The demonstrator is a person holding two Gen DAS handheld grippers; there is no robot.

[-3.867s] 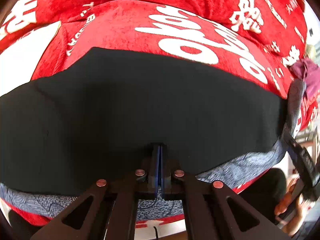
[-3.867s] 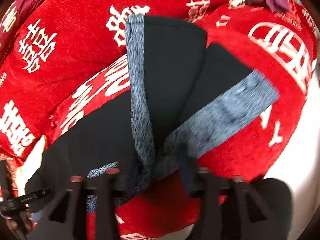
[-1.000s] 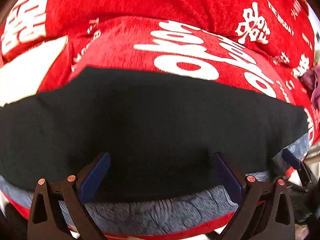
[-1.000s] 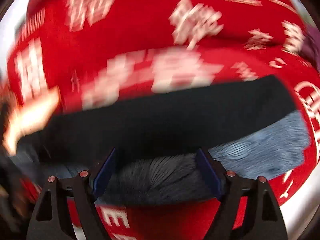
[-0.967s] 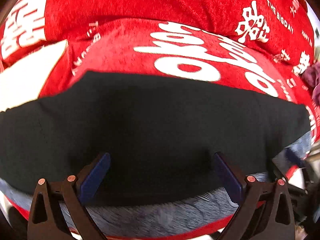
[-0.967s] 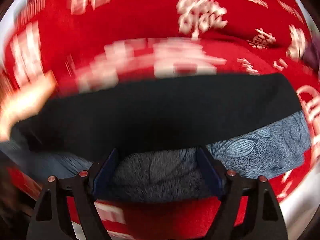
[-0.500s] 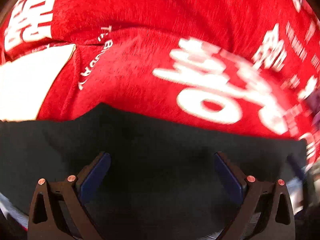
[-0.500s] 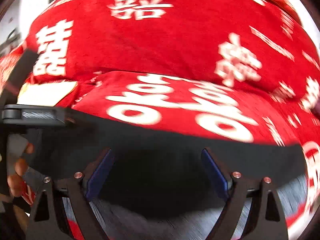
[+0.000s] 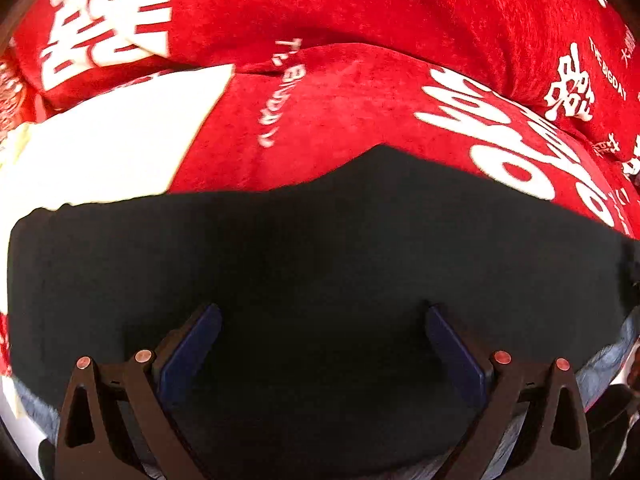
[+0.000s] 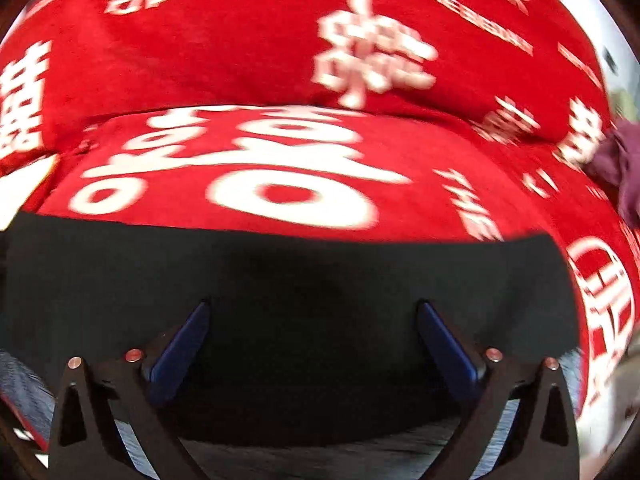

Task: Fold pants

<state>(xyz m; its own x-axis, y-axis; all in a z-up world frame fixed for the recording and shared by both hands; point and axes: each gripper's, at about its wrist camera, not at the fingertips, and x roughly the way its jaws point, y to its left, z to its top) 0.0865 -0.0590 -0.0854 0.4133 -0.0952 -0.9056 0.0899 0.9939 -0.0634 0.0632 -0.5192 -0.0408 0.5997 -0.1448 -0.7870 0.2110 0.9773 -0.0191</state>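
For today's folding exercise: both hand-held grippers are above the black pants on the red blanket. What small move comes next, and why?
Probably lower both open grippers, left and right, onto the pants and pinch; neither holds fabric.

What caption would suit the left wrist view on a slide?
Open left gripper over the black pants, which lie flat on a red blanket with white lettering.

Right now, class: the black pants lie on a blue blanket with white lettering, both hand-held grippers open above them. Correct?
Not quite. Both wrist views show a red blanket, not blue. The pants, left hand-held gripper and right hand-held gripper are as stated.
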